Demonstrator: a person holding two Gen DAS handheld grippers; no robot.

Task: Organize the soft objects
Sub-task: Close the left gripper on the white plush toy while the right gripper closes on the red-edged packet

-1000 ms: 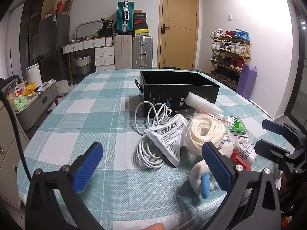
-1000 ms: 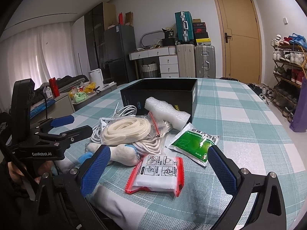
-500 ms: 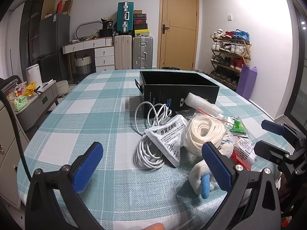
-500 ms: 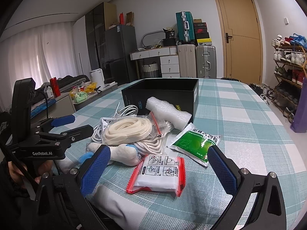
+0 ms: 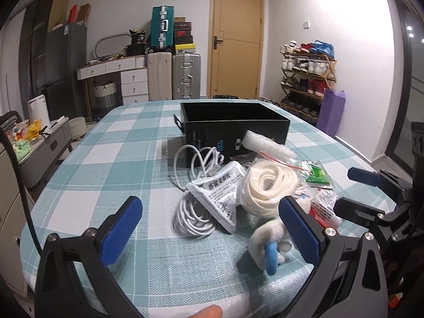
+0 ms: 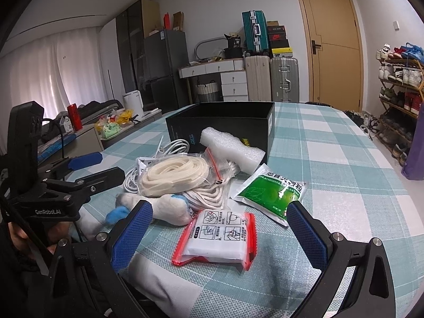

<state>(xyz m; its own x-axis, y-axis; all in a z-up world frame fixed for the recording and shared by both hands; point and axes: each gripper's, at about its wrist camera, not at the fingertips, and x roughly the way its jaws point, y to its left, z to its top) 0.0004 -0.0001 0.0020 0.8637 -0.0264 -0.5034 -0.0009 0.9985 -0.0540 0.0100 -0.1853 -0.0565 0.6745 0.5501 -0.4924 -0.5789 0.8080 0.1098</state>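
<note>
Nothing moved since before, both grippers [image 5: 210, 232] [image 6: 225, 234] spread wide, red-edged packet [image 6: 218, 239] between right fingers.

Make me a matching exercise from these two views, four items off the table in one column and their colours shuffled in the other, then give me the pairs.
Items
1. storage box
2. granule sachet
3. foam block
4. zip pouch

Colours
A. white with red edges
B. black
C. green and white
D. plain white

Pairs: 1-B, 2-C, 3-D, 4-A
</note>
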